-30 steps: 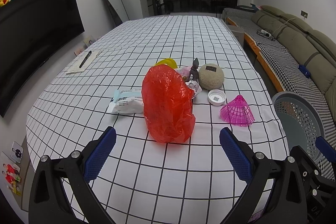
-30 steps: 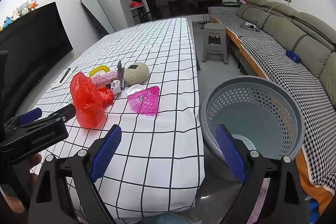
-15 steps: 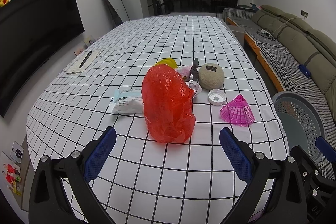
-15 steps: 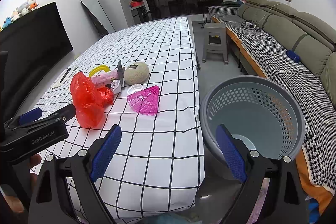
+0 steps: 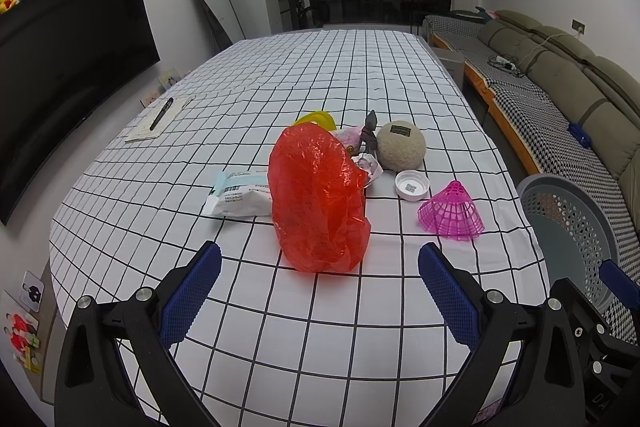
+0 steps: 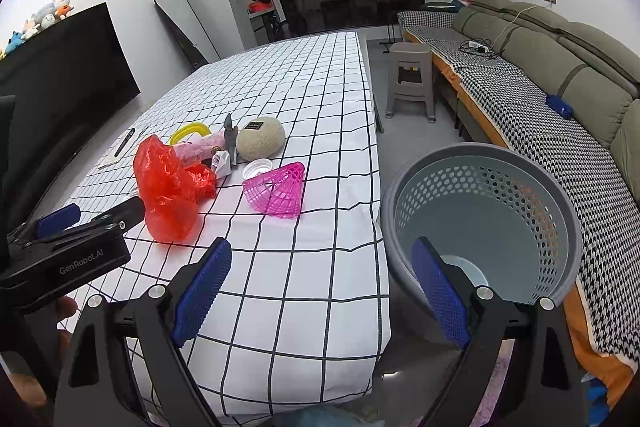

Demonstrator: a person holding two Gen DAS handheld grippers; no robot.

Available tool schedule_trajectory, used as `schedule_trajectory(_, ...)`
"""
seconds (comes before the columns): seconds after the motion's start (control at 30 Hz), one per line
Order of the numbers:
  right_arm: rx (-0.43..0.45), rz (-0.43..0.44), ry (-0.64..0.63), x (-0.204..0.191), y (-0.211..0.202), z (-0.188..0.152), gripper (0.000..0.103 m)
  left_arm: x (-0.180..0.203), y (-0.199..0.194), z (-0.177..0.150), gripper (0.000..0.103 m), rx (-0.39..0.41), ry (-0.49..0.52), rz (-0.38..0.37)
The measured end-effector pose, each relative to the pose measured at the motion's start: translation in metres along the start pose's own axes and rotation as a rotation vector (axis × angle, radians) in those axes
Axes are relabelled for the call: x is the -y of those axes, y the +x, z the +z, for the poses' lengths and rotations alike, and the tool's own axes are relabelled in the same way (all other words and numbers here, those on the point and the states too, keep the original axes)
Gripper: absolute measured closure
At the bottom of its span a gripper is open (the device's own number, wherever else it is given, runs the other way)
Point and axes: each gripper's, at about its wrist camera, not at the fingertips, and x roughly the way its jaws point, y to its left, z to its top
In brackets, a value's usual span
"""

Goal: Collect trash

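Jaws: we see both pairs wide open, empty.
Left gripper point(image 5: 320, 265): faces red bag point(image 5: 318, 199).
Right gripper point(image 6: 322, 275): near basket point(image 6: 560, 211).
Risk: thin bag may slip or snag neighbouring trash.

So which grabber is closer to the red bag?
Left. The left gripper is open right in front of the red plastic bag, aimed at it. The right gripper sits farther off, open by the table corner beside the grey basket.
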Motion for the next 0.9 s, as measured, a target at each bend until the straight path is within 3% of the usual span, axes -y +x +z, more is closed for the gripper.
schedule_trajectory(0.23,-0.017,0.021,-0.012,-0.004,0.009,-0.002,0.016,-0.013,0.004,-0.001,0.006,-0.007,-0.033,-0.008)
schedule_trajectory(0.73,-0.111,0.090,-0.092,-0.031,0.067,0.014,0.016,-0.077,0.032,-0.012,0.006,-0.038,-0.123,0.127)
schedule_trajectory(0.9,-0.149,0.090,-0.129,-0.046,0.091,0.025,0.016,-0.093,0.044,-0.010,0.006,-0.052,-0.159,0.132)
